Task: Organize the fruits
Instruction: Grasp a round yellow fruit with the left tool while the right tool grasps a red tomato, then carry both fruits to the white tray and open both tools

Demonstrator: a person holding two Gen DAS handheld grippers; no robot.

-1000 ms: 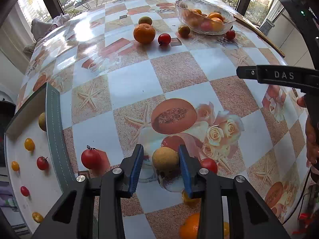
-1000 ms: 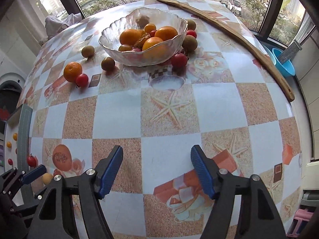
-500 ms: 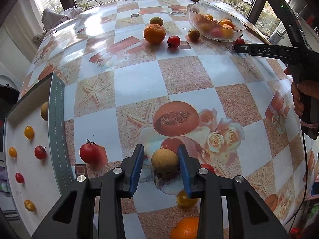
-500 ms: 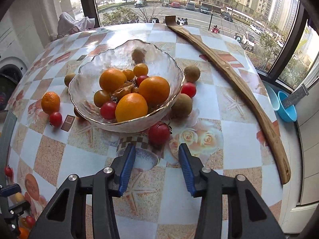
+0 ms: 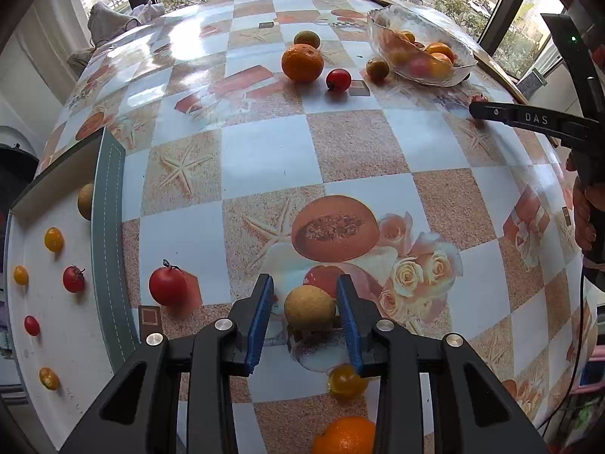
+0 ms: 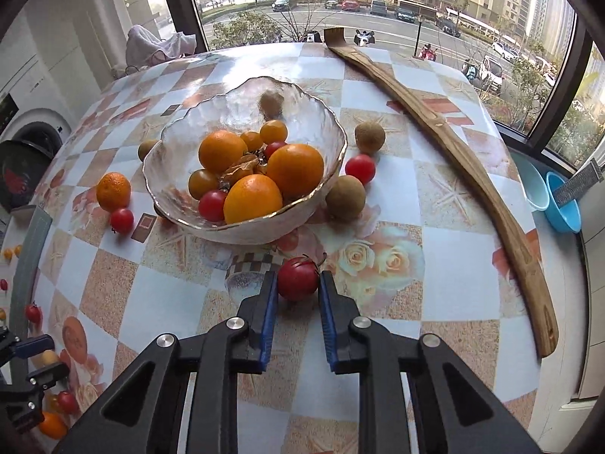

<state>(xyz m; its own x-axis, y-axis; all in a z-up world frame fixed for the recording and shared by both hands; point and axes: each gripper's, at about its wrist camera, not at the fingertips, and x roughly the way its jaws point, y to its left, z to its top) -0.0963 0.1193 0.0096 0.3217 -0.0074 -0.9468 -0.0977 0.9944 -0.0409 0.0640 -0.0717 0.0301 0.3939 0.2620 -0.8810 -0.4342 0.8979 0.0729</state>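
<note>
In the left wrist view my left gripper [image 5: 305,291] points down at the table, jaws around a tan round fruit [image 5: 310,308]. A sliver of tablecloth shows between the fruit and the left pad, so the jaws stand open. My right gripper [image 6: 298,283] is shut on a red cherry tomato [image 6: 298,278] on the cloth just in front of the glass bowl [image 6: 245,232]; both pads touch its sides. The bowl holds oranges and small tomatoes. A white tray [image 5: 45,325] at the table's left edge carries several small tomatoes.
Loose fruit lies about: an orange [image 5: 302,62], a red tomato [image 5: 168,285], a yellow tomato [image 5: 346,380], tan fruits [image 6: 345,197] beside the bowl. A long wooden piece [image 6: 453,143] runs along the right side. A person's hand [image 5: 584,215] holds the right gripper's handle.
The right gripper moved forward towards the bowl and its wide jaws closed on the red tomato. The left gripper kept its place around the tan fruit.
</note>
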